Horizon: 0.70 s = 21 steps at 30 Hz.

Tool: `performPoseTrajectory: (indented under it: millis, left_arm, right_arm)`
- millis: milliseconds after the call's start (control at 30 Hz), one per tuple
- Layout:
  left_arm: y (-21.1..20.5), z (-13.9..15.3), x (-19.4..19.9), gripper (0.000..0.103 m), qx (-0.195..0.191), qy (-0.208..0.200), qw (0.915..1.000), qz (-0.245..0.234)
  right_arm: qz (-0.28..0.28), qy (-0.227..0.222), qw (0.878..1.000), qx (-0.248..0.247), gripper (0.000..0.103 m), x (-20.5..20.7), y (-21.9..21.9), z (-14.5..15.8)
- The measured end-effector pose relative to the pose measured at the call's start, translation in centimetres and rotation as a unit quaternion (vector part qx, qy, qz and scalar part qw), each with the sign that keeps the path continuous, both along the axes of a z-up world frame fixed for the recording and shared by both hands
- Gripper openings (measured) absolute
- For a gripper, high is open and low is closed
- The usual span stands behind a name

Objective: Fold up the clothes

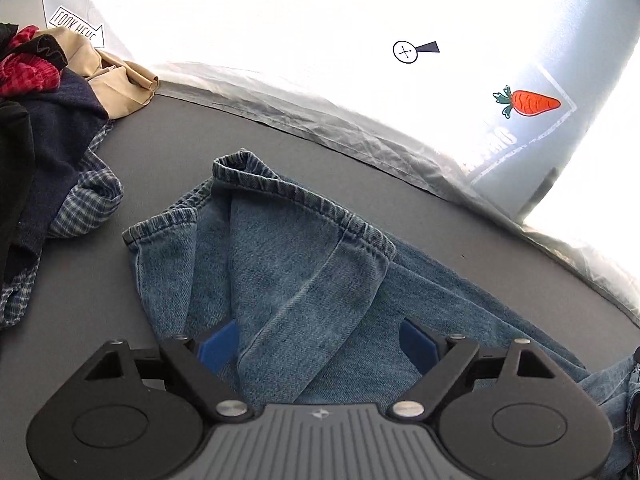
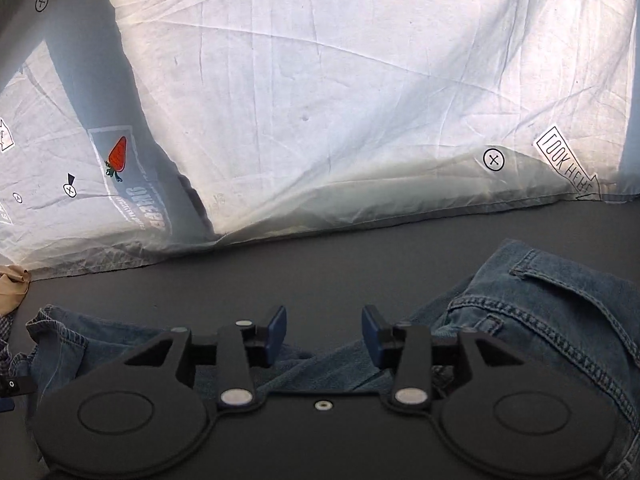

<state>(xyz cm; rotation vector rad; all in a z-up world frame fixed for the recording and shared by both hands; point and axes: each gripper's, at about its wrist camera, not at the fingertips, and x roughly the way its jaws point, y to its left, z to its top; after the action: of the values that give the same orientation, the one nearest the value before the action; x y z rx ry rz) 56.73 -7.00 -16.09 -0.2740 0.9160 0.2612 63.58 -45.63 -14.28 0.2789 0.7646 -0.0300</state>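
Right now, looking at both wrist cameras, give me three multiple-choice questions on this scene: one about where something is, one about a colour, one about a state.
1. Where is the pile of other clothes in the left wrist view?
A. left of the jeans
B. on top of the jeans
C. hanging on the white sheet

2. What colour are the jeans?
A. black
B. faded blue
C. red

3. How does the left gripper stand?
A. shut on a hem
B. open above the denim
C. shut on nothing

Answers: 1 A, the pile sits at the left edge on the grey table. 2 B, washed blue denim shows in both views. 3 B, the fingers stand wide apart with nothing pinched.
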Motion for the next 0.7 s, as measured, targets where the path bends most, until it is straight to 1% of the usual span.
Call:
performPoseTrajectory:
  millis: [67, 167, 200, 267, 333, 400, 433, 467, 500, 567, 633, 700]
  left_arm:
    - [0.0, -0.8, 2.1, 0.088, 0.004, 0.001, 1.0000, -0.003]
    - [-0.1, -1.8, 3.9, 0.088, 0.003, 0.001, 0.9999, -0.011]
    - [-0.2, -2.2, 4.3, 0.088, 0.006, 0.004, 0.9999, -0.011]
    - [-0.4, -3.2, 5.0, 0.088, 0.016, 0.012, 0.9998, 0.001]
    - [0.0, -4.1, 5.2, 0.081, 0.012, 0.015, 0.9994, 0.028]
    - [0.5, -4.4, 5.1, 0.044, -0.005, 0.013, 0.9988, 0.048]
    - [0.8, -4.4, 4.9, 0.036, -0.015, 0.008, 0.9984, 0.055]
    - [0.9, -4.1, 4.5, 0.015, -0.022, 0.000, 0.9981, 0.057]
    - [0.9, -3.6, 4.0, 0.005, -0.025, -0.009, 0.9980, 0.058]
    - [0.6, -2.3, 2.8, 0.002, -0.022, -0.035, 0.9978, 0.051]
    - [0.2, -0.6, 1.3, 0.002, -0.015, -0.061, 0.9973, 0.039]
    - [-0.1, 1.8, -1.0, 0.001, -0.017, -0.087, 0.9958, 0.022]
  right_arm:
    - [-0.002, 0.020, 0.999, 0.026, 0.043, 1.9, 0.2, -1.2]
    - [0.026, 0.036, 0.997, 0.067, 0.044, 3.4, 1.6, -2.5]
    - [0.031, 0.040, 0.996, 0.069, 0.044, 3.6, 2.3, -2.9]
    - [0.038, 0.050, 0.995, 0.071, 0.044, 3.7, 3.6, -3.5]
    - [0.030, 0.058, 0.995, 0.077, 0.044, 3.8, 4.4, -4.0]
    - [0.015, 0.071, 0.994, 0.081, 0.044, 3.6, 4.8, -4.2]
    - [0.009, 0.078, 0.994, 0.081, 0.044, 3.5, 4.8, -4.2]
    - [0.002, 0.081, 0.994, 0.078, 0.044, 3.3, 4.8, -4.1]
    - [-0.002, 0.080, 0.994, 0.075, 0.044, 3.0, 4.7, -3.9]
    - [-0.008, 0.075, 0.995, 0.063, 0.044, 2.3, 4.3, -3.2]
    - [-0.021, 0.072, 0.996, 0.046, 0.044, 1.5, 3.6, -2.5]
    - [-0.039, 0.068, 0.997, 0.029, 0.044, 0.6, 2.7, -1.9]
